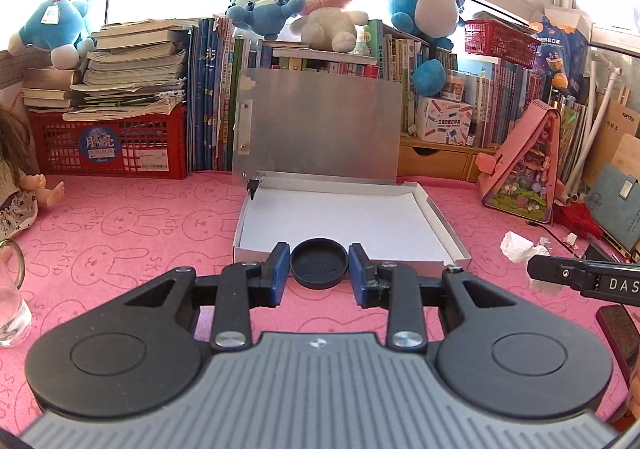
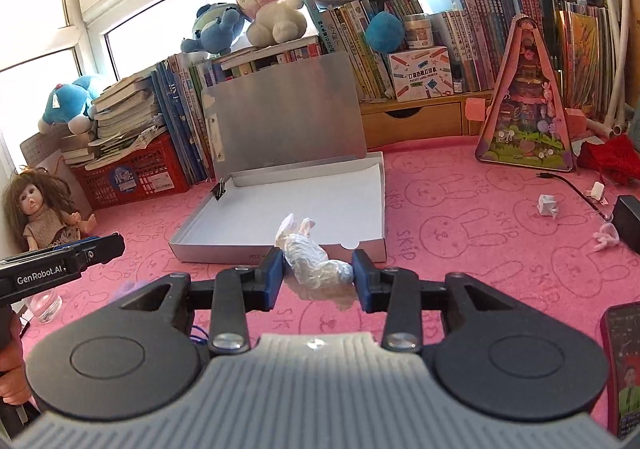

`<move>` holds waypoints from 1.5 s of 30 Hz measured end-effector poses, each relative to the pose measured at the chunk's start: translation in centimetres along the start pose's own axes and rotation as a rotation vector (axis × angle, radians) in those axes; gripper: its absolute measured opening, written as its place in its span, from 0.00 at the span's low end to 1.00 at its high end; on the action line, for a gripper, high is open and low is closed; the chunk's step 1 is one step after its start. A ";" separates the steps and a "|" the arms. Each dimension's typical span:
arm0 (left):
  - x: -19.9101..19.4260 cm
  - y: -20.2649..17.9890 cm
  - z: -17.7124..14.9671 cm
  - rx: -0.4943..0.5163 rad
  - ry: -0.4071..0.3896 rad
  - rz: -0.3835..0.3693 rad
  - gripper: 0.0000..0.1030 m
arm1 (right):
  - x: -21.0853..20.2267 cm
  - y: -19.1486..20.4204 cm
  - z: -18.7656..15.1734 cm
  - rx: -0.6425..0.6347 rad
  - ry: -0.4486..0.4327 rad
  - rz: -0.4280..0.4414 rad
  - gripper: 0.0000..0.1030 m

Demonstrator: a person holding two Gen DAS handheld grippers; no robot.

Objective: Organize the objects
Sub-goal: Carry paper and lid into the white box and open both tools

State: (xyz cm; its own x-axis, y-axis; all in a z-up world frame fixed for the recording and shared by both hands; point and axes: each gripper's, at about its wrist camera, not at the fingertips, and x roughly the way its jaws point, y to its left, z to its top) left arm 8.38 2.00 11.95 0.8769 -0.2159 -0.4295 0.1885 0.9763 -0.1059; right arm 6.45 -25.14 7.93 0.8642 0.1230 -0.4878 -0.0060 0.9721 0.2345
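Both wrist views toward open box (image 1: 436, 217)

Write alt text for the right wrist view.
The right gripper is shut on a crumpled white wrapper, held at the near edge of an open, shallow silver box on a pink bunny-print tablecloth. Behind stand books and plush toys; a doll sits at left.

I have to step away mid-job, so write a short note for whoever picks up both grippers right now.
Left gripper: shut on a round black lid, held just in front of the box's near edge.
Right gripper: shut on a crumpled white wrapper, also at the box's near edge.
The open silver box lies on the pink mat, lid up, with only a black binder clip on its far left corner.
Done: both items picked up.
Left: set both in the box; a small white paper scrap waits on the mat to the right.
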 end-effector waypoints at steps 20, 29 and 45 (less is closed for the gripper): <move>19.2 0.0 3.6 -0.033 0.162 0.078 0.35 | 16.7 -3.9 5.1 0.211 0.195 0.040 0.41; 24.8 -0.1 2.7 -0.034 0.256 0.106 0.36 | 21.3 -3.8 4.6 0.237 0.259 0.029 0.41; 23.4 0.3 3.2 -0.010 0.242 0.125 0.76 | 19.7 -2.9 4.8 0.159 0.217 0.017 0.70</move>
State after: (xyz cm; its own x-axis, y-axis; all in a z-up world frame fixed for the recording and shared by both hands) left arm 30.38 -2.70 4.73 0.7616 -0.0915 -0.6416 0.0802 0.9957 -0.0468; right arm 25.93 -26.49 1.62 0.7365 0.1959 -0.6474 0.0740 0.9280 0.3651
